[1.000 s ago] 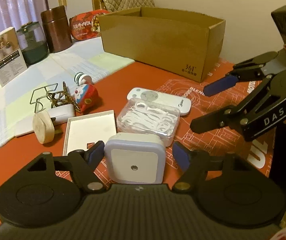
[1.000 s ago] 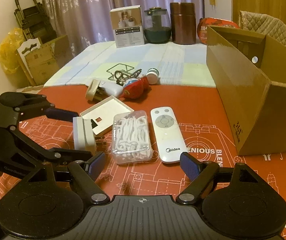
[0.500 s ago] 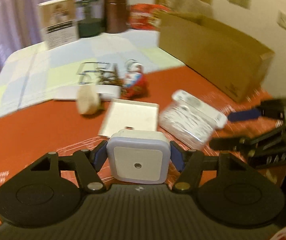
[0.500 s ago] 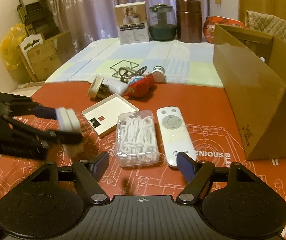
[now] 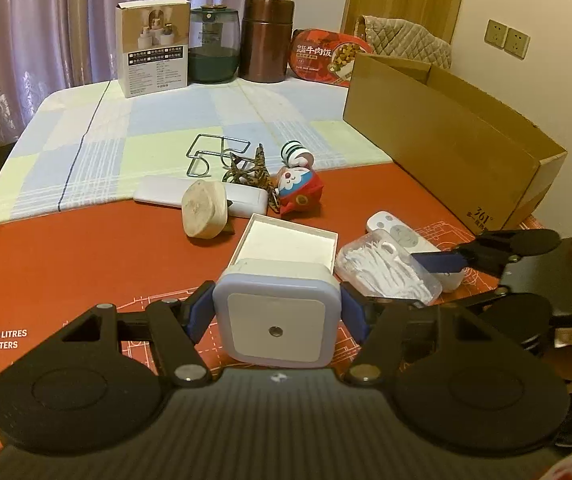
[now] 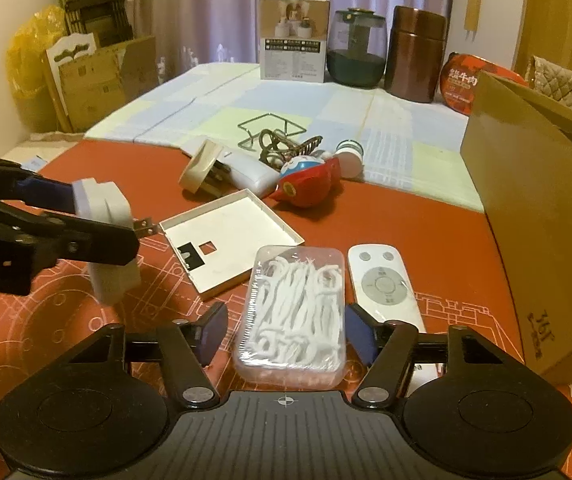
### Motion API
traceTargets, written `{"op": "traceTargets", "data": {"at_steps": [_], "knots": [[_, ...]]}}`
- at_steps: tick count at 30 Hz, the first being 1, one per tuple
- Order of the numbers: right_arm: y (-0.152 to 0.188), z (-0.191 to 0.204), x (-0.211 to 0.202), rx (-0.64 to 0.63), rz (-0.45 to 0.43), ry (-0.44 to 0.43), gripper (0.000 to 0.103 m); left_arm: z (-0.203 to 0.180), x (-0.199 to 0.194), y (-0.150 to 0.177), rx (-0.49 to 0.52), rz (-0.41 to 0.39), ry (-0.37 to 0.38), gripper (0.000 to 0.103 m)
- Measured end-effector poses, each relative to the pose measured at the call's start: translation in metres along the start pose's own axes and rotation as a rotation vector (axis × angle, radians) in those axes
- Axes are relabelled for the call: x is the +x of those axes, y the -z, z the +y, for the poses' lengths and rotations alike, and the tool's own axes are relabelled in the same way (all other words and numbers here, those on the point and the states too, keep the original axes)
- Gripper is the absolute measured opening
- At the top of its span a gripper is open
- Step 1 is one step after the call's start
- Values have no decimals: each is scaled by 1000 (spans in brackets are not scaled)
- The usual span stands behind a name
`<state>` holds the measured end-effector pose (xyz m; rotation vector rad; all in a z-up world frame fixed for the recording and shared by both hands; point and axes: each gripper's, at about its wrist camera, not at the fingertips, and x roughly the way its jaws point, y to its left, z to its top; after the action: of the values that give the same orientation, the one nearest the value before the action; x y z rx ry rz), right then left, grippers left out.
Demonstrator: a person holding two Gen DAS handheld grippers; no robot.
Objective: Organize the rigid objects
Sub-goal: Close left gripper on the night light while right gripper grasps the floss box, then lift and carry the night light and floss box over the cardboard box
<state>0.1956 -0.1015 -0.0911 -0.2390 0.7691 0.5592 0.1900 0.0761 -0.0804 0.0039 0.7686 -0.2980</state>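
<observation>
On the table: 1 night light point(image 5: 276, 316), 1 floss-pick box point(image 6: 296, 312), 1 remote point(image 6: 382, 286), 1 white tray point(image 6: 230, 250). Also 1 cardboard box point(image 5: 446, 148), 2 jars point(image 5: 213, 50), 1 red toy point(image 5: 298, 192).

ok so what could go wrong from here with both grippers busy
1. The right gripper is closing around the clear box of floss picks, and the white remote lies right beside its right finger, so it could get nudged or pinched.
2. The left gripper holds the plug-in night light only by its rounded sides; it might slip or twist.
3. The two grippers sit close together and may collide.
</observation>
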Motion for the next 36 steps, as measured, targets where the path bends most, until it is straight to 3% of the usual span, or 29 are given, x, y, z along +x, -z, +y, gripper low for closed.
{"op": "traceTargets", "data": {"at_steps": [9, 18, 23, 27, 32, 36], "knots": [[2, -6, -3, 37, -13, 40, 52, -4, -1, -3, 8, 5, -10, 61], [-35, -42, -80, 166, -158, 64, 52, -43, -26, -53, 18, -57, -14, 61], [-66, -104, -135, 237, -215, 96, 52, -99, -35, -105, 90, -131, 38, 61], [-73, -165, -160, 271, -204, 143, 52, -148, -23, -141, 139, -161, 107, 61], [-60, -237, -167, 345, -168, 161, 52, -200, 14, -169, 175, -139, 180, 61], [-48, -270, -167, 371, -144, 179, 52, -229, 49, -177, 196, -109, 208, 61]]}}
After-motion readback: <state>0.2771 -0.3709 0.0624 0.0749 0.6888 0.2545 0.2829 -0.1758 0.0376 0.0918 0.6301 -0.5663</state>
